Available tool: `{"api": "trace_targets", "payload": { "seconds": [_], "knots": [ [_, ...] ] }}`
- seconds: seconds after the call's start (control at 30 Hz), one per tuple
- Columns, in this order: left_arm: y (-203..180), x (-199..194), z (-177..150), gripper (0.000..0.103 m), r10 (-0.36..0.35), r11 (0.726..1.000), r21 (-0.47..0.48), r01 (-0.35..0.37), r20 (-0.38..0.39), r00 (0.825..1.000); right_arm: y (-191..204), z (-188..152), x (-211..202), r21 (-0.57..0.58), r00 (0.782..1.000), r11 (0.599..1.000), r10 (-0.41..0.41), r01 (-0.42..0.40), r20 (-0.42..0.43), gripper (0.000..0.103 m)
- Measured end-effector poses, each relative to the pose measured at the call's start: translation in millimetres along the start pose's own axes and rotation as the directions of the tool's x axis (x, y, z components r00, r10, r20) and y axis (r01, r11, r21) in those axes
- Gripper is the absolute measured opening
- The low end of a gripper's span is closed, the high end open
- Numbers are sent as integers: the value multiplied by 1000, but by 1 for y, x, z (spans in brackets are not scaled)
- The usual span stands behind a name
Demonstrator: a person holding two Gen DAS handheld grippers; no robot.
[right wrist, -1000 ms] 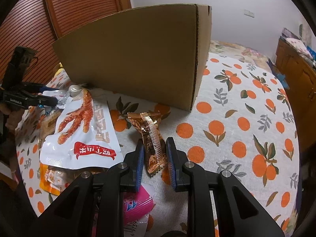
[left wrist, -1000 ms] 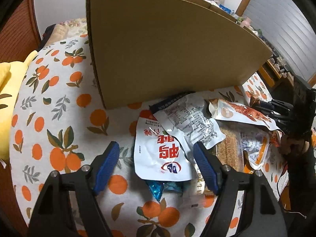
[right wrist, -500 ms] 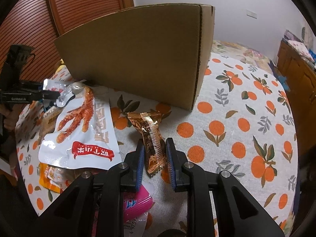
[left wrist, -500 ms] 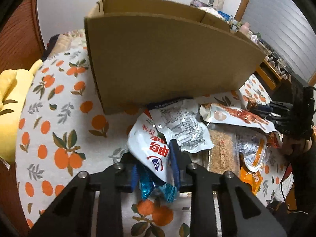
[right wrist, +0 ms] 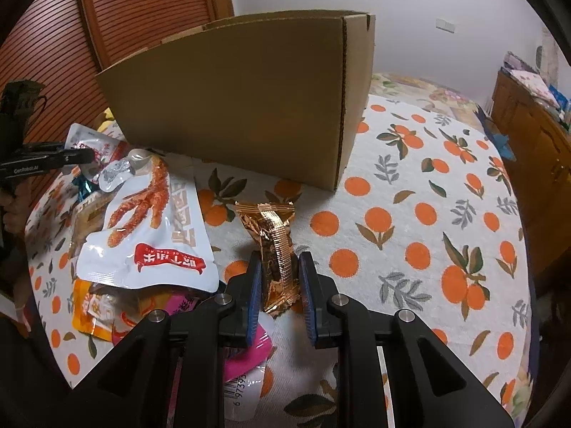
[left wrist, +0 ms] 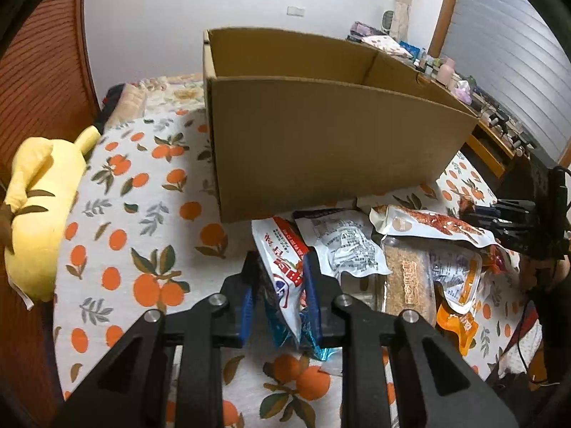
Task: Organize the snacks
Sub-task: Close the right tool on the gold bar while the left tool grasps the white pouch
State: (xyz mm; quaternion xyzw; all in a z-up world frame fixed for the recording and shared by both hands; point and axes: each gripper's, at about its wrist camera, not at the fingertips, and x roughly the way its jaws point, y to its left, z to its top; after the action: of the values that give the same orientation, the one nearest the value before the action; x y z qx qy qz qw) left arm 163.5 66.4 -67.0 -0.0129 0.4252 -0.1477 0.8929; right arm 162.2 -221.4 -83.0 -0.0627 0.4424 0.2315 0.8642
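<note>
An open cardboard box [left wrist: 332,149] stands on the orange-print tablecloth; it also shows in the right wrist view [right wrist: 246,100]. My left gripper [left wrist: 280,281] is shut on a white and red snack pouch [left wrist: 285,264] and a blue foil packet [left wrist: 307,335], lifted above the cloth in front of the box. My right gripper [right wrist: 276,278] is shut on a gold foil snack pack [right wrist: 273,246] near the box's right corner. A white chicken-foot pouch [right wrist: 150,224] lies left of it.
Several more snack packs lie in a pile: a printed white pouch [left wrist: 342,246], a brown bar [left wrist: 407,278], an orange packet [left wrist: 460,317], a pink pack [right wrist: 246,349]. A yellow plush toy [left wrist: 39,207] lies at the left edge. A wooden cabinet [right wrist: 535,142] stands to the right.
My left gripper closed on the white and red pouch with the blue packet and lifted them up. My right gripper stayed shut on the gold pack and rose slightly.
</note>
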Motion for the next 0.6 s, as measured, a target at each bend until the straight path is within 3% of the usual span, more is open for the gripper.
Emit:
{"api": "trace_targets", "payload": {
  "seconds": [0.6],
  "knots": [
    [-23, -63, 37, 21, -56, 997, 54, 47, 172, 984, 11, 26, -49, -28, 993, 999, -30, 34, 117, 18]
  ]
}}
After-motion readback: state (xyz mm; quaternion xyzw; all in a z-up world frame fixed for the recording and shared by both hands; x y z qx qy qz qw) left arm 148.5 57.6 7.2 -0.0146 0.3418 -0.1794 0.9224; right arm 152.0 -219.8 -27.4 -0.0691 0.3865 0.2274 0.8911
